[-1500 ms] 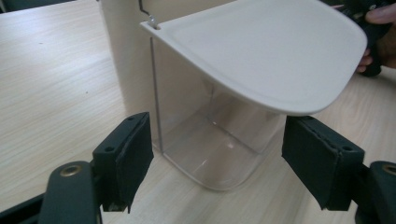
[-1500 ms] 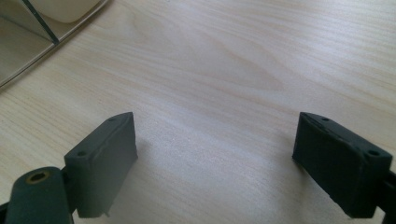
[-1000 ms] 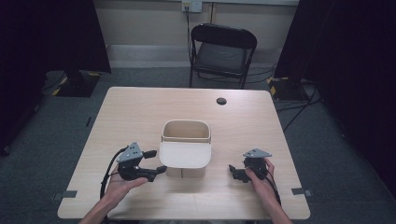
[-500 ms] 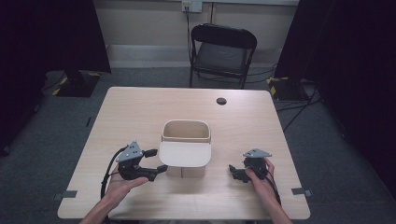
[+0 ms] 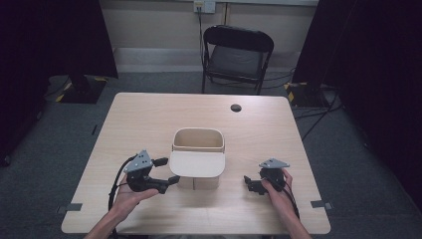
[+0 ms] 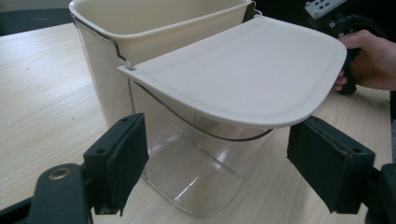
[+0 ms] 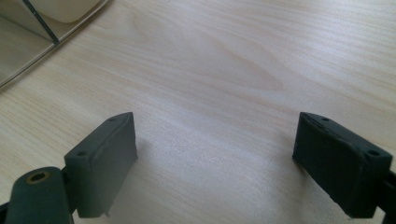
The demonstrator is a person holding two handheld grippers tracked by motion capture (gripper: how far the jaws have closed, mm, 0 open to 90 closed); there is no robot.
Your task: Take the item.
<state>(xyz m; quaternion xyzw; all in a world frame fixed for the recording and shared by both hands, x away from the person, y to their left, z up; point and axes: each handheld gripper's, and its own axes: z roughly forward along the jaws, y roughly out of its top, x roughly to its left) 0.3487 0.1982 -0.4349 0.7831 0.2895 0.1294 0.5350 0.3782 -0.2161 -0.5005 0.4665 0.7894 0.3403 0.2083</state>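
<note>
My grippers flank the lidded bin.
My left gripper (image 5: pixel 169 172), jaws just widening, empty, sits beside the bin (image 5: pixel 198 158); my right gripper (image 5: pixel 247 181) gapes over bare table (image 5: pixel 149 114).

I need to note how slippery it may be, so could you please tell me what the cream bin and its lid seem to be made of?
Cream rectangular bin: looks like smooth matte plastic; its lower front is clear and glossy, showing reflections. Cream flat lid: probably the same matte plastic, with a moulded rim.
</note>
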